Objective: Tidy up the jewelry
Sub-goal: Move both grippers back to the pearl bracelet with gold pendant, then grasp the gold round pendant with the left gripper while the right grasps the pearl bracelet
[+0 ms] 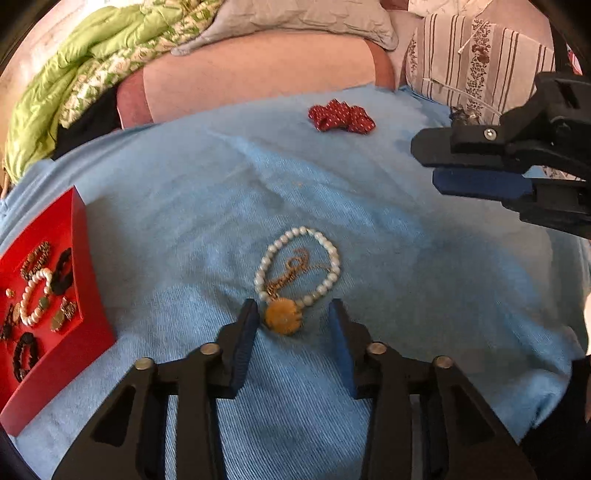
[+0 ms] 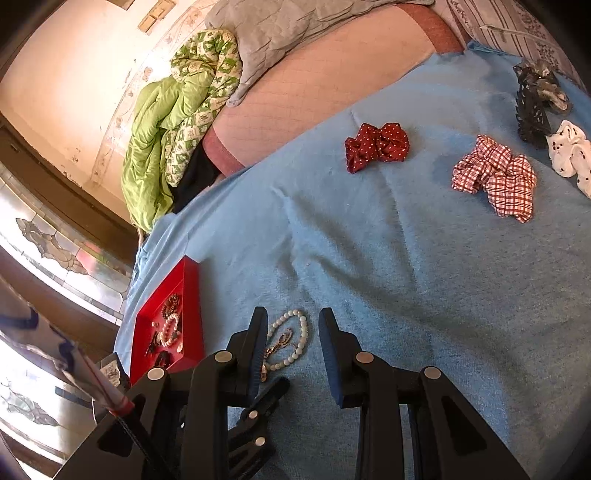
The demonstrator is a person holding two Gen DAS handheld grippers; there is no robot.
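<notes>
A white pearl bracelet (image 1: 334,254) lies on the blue cloth (image 1: 388,251), ringed around a gold chain (image 1: 291,273) with a round orange pendant (image 1: 283,319). My left gripper (image 1: 293,312) is low over the cloth. Its jaws stand apart on either side of the pendant, with a gap on the right side, so it is open. My right gripper (image 1: 428,166) hovers at the upper right, away from the jewelry. In the right wrist view the right gripper (image 2: 292,314) is open with nothing held, and the pearl bracelet (image 2: 303,332) shows beyond it. A red tray (image 1: 86,280) on the left holds several jewelry pieces.
A red dotted scrunchie (image 2: 376,147), a checked one (image 2: 495,181), a white one (image 2: 569,155) and a black one (image 2: 532,110) lie at the far right of the cloth. A green quilt (image 1: 92,74) and pillows (image 1: 295,22) sit behind. The red tray (image 2: 192,295) is near the cloth's left edge.
</notes>
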